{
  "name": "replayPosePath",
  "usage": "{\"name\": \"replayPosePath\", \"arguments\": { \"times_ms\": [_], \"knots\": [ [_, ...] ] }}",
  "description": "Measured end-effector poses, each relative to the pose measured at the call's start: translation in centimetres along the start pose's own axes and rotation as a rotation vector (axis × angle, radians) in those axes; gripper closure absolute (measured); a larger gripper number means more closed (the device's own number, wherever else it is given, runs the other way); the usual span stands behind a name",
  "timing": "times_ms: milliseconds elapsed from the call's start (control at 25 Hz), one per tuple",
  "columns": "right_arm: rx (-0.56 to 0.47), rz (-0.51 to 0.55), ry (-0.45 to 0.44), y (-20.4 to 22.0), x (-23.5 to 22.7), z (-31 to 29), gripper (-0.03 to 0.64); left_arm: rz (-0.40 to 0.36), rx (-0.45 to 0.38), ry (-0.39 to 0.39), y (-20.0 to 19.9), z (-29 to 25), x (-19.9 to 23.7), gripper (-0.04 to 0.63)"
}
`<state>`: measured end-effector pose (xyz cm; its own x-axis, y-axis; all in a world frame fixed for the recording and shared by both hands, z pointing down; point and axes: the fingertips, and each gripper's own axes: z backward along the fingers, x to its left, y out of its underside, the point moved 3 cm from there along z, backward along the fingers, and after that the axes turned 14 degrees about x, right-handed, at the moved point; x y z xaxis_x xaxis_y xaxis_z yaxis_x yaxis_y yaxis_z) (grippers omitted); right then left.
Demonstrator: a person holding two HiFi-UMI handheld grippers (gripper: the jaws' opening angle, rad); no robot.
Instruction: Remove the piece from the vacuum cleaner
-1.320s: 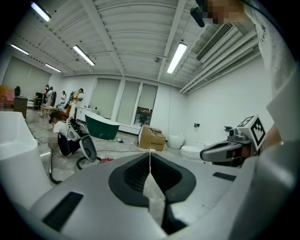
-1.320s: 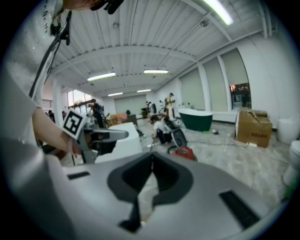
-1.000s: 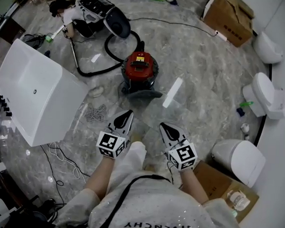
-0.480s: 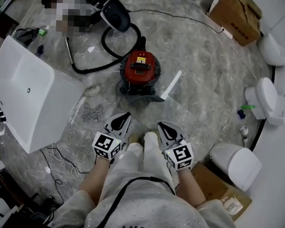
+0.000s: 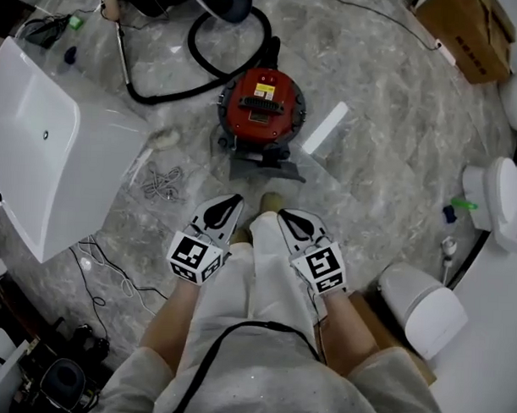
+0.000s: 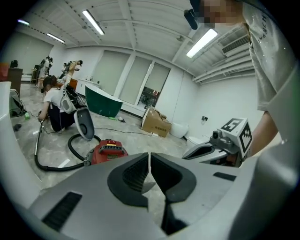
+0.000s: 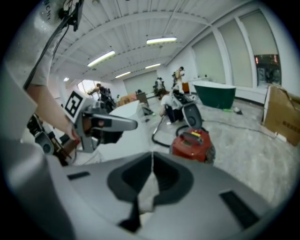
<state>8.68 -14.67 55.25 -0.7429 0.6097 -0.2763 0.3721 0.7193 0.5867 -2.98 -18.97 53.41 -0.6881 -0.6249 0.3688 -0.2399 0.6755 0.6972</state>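
A red canister vacuum cleaner stands on the marble floor, its black hose looping off to the upper left and a dark floor head lying in front of it. It shows again as the vacuum cleaner in the left gripper view and as the vacuum cleaner in the right one. My left gripper and right gripper hang side by side just short of the floor head, both shut and empty. Neither touches the machine.
A large white tub lies at the left, with loose cables beside it. A white strip rests right of the vacuum. Toilets and cardboard boxes line the right side. A person crouches beyond the hose.
The person has walked forward, so the vacuum cleaner now lies much closer to both grippers. The two grippers have drawn nearer to each other. Their jaws stayed shut.
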Motion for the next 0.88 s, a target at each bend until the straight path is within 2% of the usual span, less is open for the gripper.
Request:
{"name": "replayPosePath", "arguments": {
  "times_ms": [160, 440, 560, 640, 720, 880],
  "knots": [
    [0.042, -0.006, -0.065, 1.8, -1.6, -3.6, 0.601, -0.049, 0.065, -0.021, 2.1, -3.4, 1.0, 0.572],
    [0.133, 0.066, -0.121, 4.3, -3.4, -8.8, 0.601, -0.055, 0.144, -0.127, 5.8, -8.0, 4.6, 0.571],
    [0.157, 0.119, -0.101, 4.9, -5.1, -10.3, 0.601, -0.056, 0.149, -0.138, 6.6, -9.8, 5.6, 0.553],
    [0.176, 0.142, -0.088, 5.5, -6.1, -11.6, 0.601, -0.062, 0.176, -0.134, 7.7, -10.8, 6.1, 0.48],
    [0.202, 0.157, -0.063, 6.5, -7.1, -12.7, 0.601, -0.065, 0.208, -0.129, 9.0, -11.7, 6.6, 0.445],
    [0.241, 0.233, 0.042, 7.8, -10.1, -14.8, 0.6, -0.144, 0.25, -0.14, 10.2, -13.5, 8.1, 0.431]
  ]
}}
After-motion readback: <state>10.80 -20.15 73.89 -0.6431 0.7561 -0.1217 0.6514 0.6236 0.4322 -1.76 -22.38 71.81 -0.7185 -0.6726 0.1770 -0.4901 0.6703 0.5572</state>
